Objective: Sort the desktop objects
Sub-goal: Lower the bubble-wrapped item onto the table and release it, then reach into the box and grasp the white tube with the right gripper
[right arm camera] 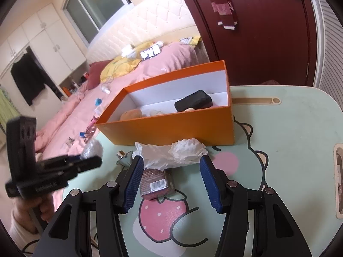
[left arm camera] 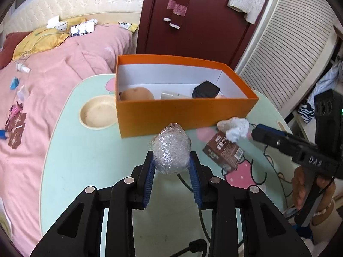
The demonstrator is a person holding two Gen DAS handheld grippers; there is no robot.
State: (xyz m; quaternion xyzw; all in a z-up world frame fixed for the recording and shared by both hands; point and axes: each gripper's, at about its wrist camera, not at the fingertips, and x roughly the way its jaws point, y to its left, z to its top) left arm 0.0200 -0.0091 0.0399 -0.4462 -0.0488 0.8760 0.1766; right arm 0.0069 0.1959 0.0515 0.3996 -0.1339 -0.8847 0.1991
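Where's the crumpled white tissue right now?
The crumpled white tissue lies on the table against the orange box's front wall, partly atop the brown carton, ahead of the right gripper.

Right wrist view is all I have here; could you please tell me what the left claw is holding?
Observer: The left claw is shut on a bubble-wrapped bundle, in front of the orange box.
Operator: Thank you. Is anything hidden from me past the box's far end, towards the bed?
Observer: Yes, a cream bowl sits on the table beside that end; it looks empty.
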